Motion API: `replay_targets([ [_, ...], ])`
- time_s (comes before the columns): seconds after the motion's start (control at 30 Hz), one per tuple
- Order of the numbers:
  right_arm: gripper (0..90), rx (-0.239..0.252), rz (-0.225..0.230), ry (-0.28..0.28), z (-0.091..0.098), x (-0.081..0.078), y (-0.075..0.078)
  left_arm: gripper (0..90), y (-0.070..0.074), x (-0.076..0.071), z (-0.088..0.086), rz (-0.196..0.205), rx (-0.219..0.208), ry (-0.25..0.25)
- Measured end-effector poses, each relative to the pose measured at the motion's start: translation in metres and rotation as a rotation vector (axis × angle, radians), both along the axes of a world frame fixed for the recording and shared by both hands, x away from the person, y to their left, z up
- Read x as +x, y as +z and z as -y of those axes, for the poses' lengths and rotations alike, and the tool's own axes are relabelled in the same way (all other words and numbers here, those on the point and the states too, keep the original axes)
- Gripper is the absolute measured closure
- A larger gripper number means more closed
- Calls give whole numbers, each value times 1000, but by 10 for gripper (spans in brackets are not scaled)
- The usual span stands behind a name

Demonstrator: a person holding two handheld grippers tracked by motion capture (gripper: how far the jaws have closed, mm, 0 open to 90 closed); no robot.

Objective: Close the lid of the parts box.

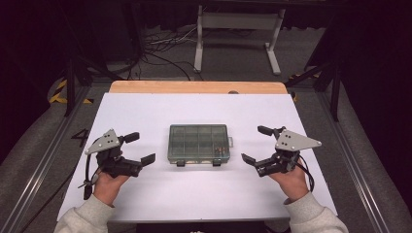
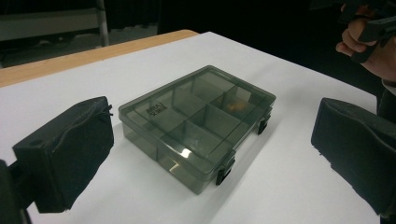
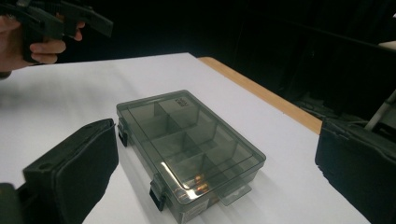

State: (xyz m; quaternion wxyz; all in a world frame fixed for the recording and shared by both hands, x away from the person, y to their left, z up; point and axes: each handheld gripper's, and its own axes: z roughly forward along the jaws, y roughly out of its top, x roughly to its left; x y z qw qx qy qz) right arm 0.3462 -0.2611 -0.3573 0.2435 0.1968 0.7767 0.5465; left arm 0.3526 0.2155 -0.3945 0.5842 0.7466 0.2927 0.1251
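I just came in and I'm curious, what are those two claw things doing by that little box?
A person sits at a white table holding a gripper in each hand. The left gripper and the right gripper are both open wide and hold nothing. Between them lies a smoky clear box with little compartments, its lid shut and two black latches on the side nearest the person. Something small and orange sits in one compartment. Neither gripper touches the box.

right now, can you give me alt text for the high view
A shut, smoky-clear compartment box sits mid-table on a white tabletop, its two black latches facing the person. A hand-held gripper flanks it on each side, left gripper and right gripper, both with jaws open toward the box, not touching it.
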Motion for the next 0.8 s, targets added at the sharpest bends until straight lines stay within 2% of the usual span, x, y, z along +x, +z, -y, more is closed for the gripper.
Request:
replay_targets([
  [0.07, 0, 15, 9, -3, 4, -3, -4, 0, -4, -3, -3, 2, -9, 11],
  [0.13, 0, 37, 17, -2, 8, -6, -9, 0, -7, -6, -6, 22, -9, 24],
  [0.27, 0, 51, 20, -24, 13, -11, -19, 0, -14, -12, -12, 52, -36, 40],
  [0.47, 0, 73, 42, -40, 20, -16, -31, 0, -23, -17, -16, 51, -33, 43],
  [0.57, 0, 66, 32, -52, 22, -19, -37, 0, -28, -20, -17, 54, -28, 45],
  [0.63, 0, 91, 76, -63, 24, -23, -42, 1, -31, -21, -17, 56, -31, 50],
  [0.8, 0, 105, 85, -80, 28, -26, -51, 1, -41, -23, -17, 66, -35, 53],
])
